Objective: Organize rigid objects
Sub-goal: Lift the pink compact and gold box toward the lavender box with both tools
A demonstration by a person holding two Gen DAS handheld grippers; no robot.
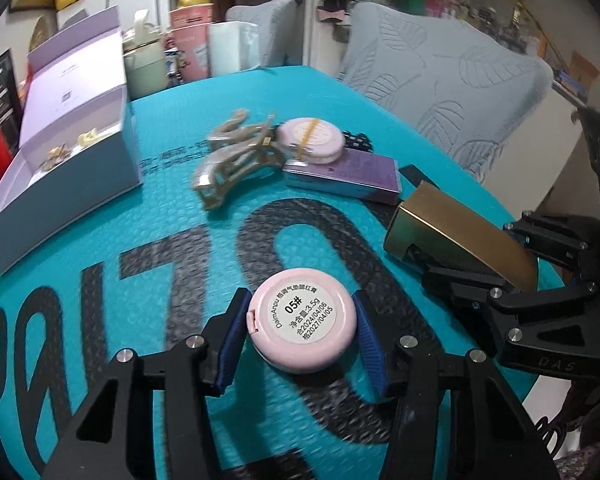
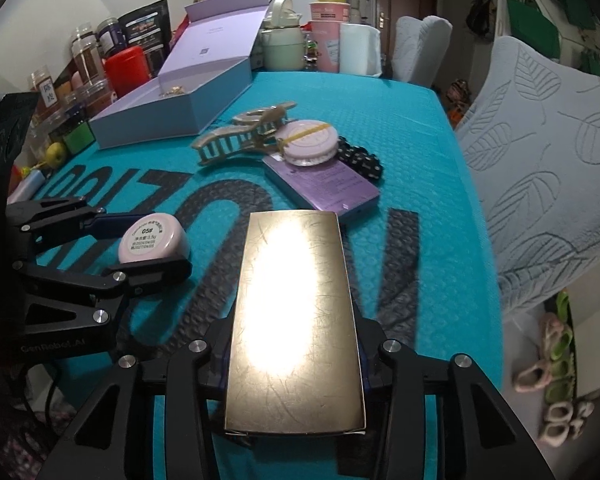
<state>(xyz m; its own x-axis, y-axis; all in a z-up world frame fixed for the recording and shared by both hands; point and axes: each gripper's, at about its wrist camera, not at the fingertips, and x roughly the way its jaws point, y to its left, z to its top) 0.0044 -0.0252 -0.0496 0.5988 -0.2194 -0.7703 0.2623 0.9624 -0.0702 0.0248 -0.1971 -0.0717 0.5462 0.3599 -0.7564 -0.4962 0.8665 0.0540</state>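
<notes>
While both of my hands sit low over the teal counter (image 2: 400, 128), the left gripper (image 1: 302, 326) has its jaws drawn in narrow around the pink compact (image 1: 302, 326), the blue pads (image 1: 231, 342) meeting its rim on either side so that I read it as gripped; it lies label-up near the front of the counter. Right gripper (image 2: 294, 354): jaws narrowed on the gold case (image 2: 294, 320), clamped across its near end, the far end reaching forward over the counter. I judge the compact light, stiff and smooth-walled, so it could squirt out of a glancing pinch; the hold belongs square across its widest span, as placed. I expect the gold case to be rigid, polished and somewhat heavier, and, held at one end, liable to droop or twist; a grip nearer its middle would be steadier. Farther back lie a beige hair claw (image 2: 244, 136), a second compact (image 2: 308, 140) bound with a yellow band resting on a purple box (image 2: 328, 190), and a dark beaded item (image 2: 360, 158) just beside them. The open lavender gift box (image 2: 172, 116) at back left, already holding small items, is the likely destination.
</notes>
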